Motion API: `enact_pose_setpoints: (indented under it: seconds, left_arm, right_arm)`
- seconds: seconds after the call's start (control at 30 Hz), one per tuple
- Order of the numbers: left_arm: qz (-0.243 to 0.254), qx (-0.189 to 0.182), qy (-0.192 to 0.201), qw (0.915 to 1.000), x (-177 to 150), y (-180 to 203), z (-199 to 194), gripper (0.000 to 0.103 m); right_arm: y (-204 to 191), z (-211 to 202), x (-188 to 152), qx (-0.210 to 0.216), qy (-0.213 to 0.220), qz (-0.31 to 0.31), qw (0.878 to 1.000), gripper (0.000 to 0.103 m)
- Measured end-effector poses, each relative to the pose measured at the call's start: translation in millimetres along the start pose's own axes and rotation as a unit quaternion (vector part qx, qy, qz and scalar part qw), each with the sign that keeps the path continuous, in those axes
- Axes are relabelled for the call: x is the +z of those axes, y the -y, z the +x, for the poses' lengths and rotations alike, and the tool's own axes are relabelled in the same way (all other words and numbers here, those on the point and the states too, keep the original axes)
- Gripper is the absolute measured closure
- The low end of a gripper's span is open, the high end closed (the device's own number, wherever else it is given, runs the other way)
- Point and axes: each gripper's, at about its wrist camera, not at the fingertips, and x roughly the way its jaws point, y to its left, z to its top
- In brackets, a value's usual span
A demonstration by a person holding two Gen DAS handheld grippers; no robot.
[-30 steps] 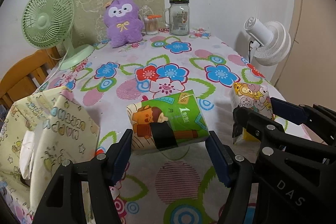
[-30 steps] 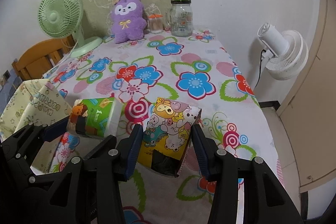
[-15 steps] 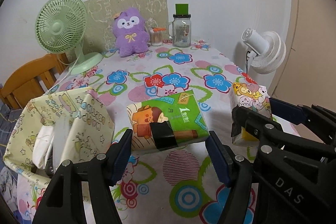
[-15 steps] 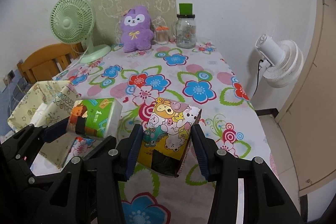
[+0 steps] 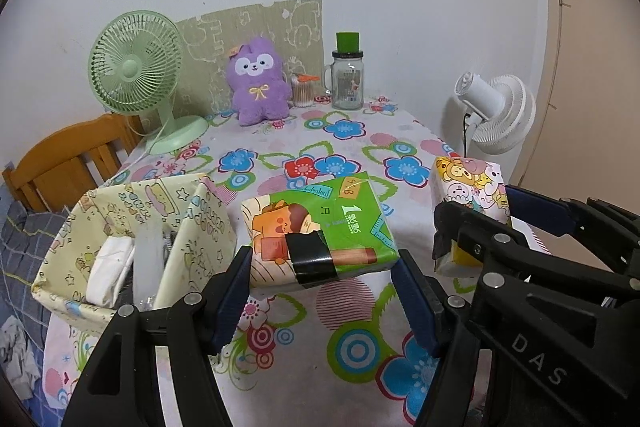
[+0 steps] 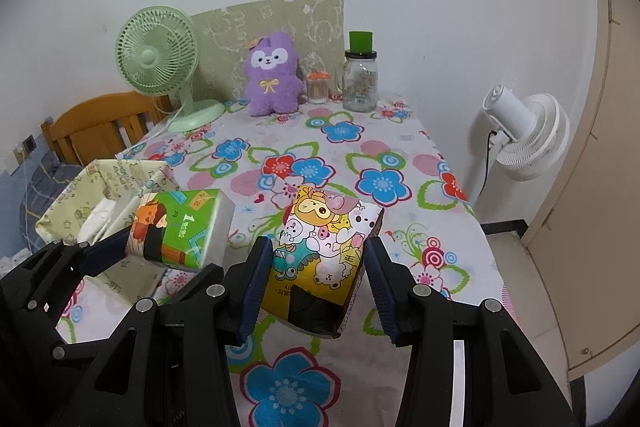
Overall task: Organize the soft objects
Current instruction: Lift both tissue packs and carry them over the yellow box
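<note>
My left gripper (image 5: 322, 283) is shut on a green tissue pack (image 5: 320, 227) with a cartoon print and black tape, held above the flowered tablecloth; it also shows in the right wrist view (image 6: 180, 227). My right gripper (image 6: 316, 279) is shut on a yellow cartoon-animal tissue pack (image 6: 320, 255), seen at right in the left wrist view (image 5: 468, 203). A pale yellow fabric bin (image 5: 120, 227) stands at the table's left edge with white soft items inside. A purple plush toy (image 5: 258, 83) sits at the back.
A green desk fan (image 5: 136, 67) stands back left. A glass jar with green lid (image 5: 347, 77) and a cotton-swab cup (image 5: 303, 91) stand at the back. A white floor fan (image 5: 496, 111) is off the table's right side. A wooden chair (image 5: 68, 155) is left.
Both grippers have risen and drawn back with their packs still held. The table and the fabric bin now sit lower and further off in both views.
</note>
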Motion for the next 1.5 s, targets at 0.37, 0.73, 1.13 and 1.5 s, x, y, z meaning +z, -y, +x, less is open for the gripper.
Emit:
enact_pose_setpoints:
  seconds: [0.37, 0.73, 1.13, 1.5]
  left_arm:
    - [0.000, 0.004, 0.018, 0.9998, 1, -6, -22, 0.032]
    - [0.001, 0.005, 0.037, 0.9993, 10, -13, -42, 0.032]
    - [-0.002, 0.015, 0.048, 0.9987, 20, -36, -57, 0.032]
    - [-0.004, 0.020, 0.047, 0.9987, 24, -57, -55, 0.032]
  right_arm:
    - [-11, -21, 2, 0.003, 0.015, -0.006, 1.000, 0.052]
    - [-22, -38, 15, 0.004, 0.029, -0.011, 1.000, 0.052]
    - [-49, -49, 31, 0.027, 0.046, -0.024, 0.998, 0.052]
    - [-79, -43, 44, 0.039, 0.045, -0.039, 0.997, 0.052]
